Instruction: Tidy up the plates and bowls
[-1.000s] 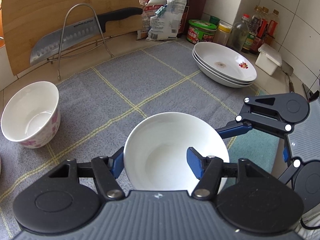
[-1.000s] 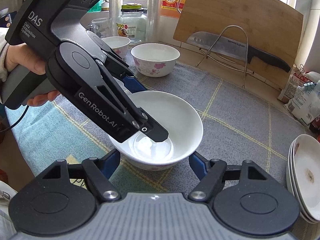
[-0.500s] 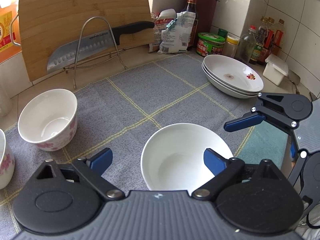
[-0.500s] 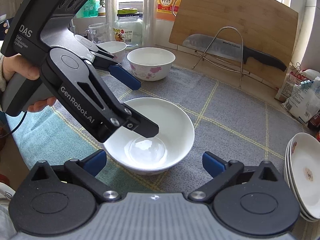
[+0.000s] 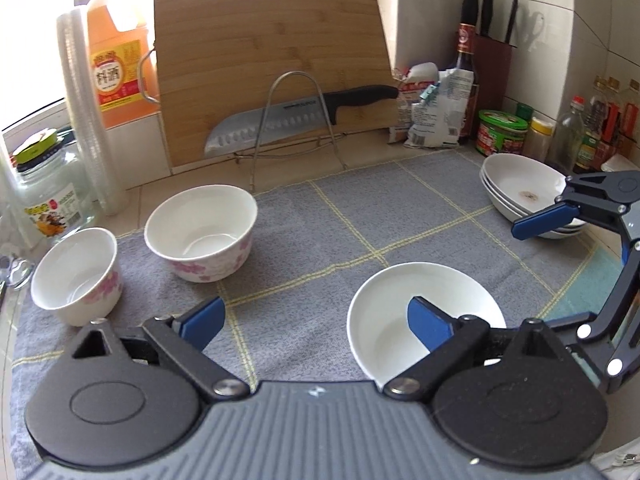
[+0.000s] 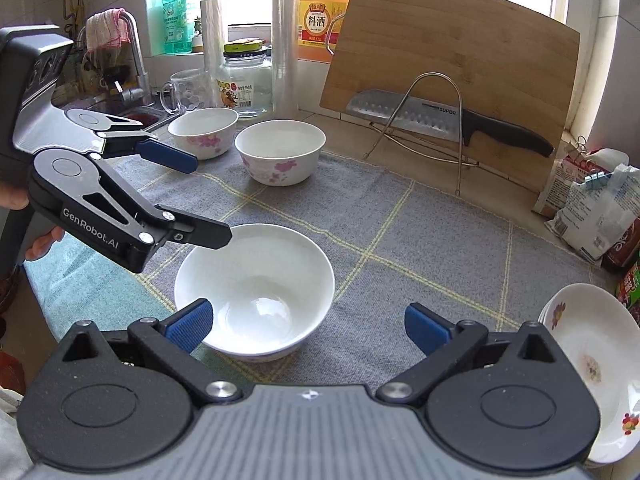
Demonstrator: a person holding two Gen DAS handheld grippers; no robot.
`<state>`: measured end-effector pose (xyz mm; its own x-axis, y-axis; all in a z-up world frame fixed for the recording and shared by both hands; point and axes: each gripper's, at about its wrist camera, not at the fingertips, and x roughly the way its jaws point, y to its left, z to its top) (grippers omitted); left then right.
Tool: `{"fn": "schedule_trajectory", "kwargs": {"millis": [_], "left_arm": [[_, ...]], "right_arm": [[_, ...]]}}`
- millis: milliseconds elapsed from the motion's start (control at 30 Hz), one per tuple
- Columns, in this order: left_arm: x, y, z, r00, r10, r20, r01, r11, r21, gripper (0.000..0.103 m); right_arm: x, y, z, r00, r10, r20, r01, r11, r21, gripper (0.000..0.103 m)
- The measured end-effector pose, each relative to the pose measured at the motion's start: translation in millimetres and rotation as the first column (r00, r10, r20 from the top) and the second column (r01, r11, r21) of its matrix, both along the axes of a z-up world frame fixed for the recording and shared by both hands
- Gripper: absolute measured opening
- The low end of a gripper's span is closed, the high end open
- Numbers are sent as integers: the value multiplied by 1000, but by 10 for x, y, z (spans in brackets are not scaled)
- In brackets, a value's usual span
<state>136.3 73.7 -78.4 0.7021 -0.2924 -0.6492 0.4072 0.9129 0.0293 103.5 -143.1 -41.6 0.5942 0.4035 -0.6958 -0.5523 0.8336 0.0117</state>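
Note:
A plain white bowl (image 5: 400, 312) (image 6: 256, 292) stands free on the grey checked mat (image 5: 360, 220). My left gripper (image 5: 314, 320) (image 6: 196, 196) is open, and the bowl lies just beyond its right fingertip. The right gripper (image 6: 308, 326) is open too, with the bowl ahead of its left finger and nothing pressed between the pads. One of its blue fingers (image 5: 544, 220) shows at the right of the left wrist view. Two flowered bowls (image 5: 200, 232) (image 5: 76, 272) stand at the mat's far left. A stack of plates (image 5: 524, 192) (image 6: 588, 364) sits at the right.
A cutting board (image 5: 272, 64) and a knife (image 5: 296, 116) on a wire rack stand at the back. Bottles, jars and bags (image 5: 436, 108) crowd the back right corner. A glass jar (image 6: 244, 80), a mug and the sink tap (image 6: 132, 56) are at the far left.
Both grippers were closed on the white bowl a second ago; both have opened, let it go and drawn back and up. The left gripper has swung left, bringing both flowered bowls into view.

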Motion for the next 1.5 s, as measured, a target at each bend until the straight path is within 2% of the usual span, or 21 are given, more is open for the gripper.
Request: {"fn": "schedule_trajectory", "kwargs": {"millis": [167, 333, 500, 633, 700, 967, 1233, 1500], "left_arm": [[-119, 81, 15, 990, 141, 7, -141, 990, 8, 98], [-209, 178, 36, 978, 206, 22, -207, 978, 10, 98], [-96, 288, 18, 981, 191, 43, -192, 981, 3, 98], [97, 364, -45, 981, 179, 79, -181, 983, 19, 99], [194, 391, -73, 979, 178, 97, -181, 983, 24, 102], [509, 414, -226, 983, 131, 132, -139, 989, 57, 102], [750, 436, -417, 986, 126, 114, -133, 989, 58, 102], [905, 495, -489, 990, 113, 80, -115, 993, 24, 102]], "right_arm": [[209, -44, 11, 998, 50, -30, -49, 999, 20, 103], [431, -15, 78, 994, 76, -78, -70, 995, 74, 103], [595, 46, 175, 994, 64, -94, -53, 992, 113, 103], [709, 149, 267, 995, 19, -93, -9, 994, 107, 103], [774, 211, 301, 995, 20, -102, -9, 994, 110, 103], [1060, 475, 362, 992, 7, -128, 6, 995, 102, 103], [1383, 728, 355, 990, 15, -138, -2, 995, 98, 103], [1708, 900, 276, 984, 32, -177, -12, 993, 115, 103]]}}
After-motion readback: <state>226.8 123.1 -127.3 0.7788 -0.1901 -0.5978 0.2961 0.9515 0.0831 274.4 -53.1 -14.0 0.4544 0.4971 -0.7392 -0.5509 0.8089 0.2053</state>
